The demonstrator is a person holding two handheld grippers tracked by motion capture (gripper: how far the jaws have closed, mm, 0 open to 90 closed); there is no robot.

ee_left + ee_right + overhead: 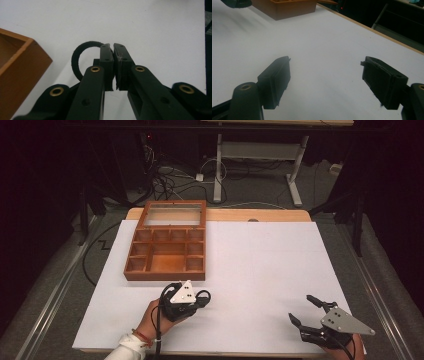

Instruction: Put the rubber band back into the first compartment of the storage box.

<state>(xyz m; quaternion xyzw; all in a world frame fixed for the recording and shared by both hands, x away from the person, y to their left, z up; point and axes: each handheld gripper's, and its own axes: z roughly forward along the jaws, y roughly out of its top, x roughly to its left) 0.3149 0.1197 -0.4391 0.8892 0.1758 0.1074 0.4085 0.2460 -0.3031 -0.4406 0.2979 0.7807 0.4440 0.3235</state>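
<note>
ring [76,58] upright on edge, pinched by left gripper [113,48].

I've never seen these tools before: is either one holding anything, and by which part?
The left gripper is shut on a black ring, pinching it at one spot on its band. The right gripper is open over the white table, holding nothing.

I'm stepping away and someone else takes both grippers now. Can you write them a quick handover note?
Left gripper: jaws shut on a black ring, just in front of the wooden compartment box.
Right gripper: open, empty, over the white board near its right front corner.
Done: ring picked up.
Left: probably placing the ring in a compartment of the box, whose lid stands open; all compartments look empty.
</note>
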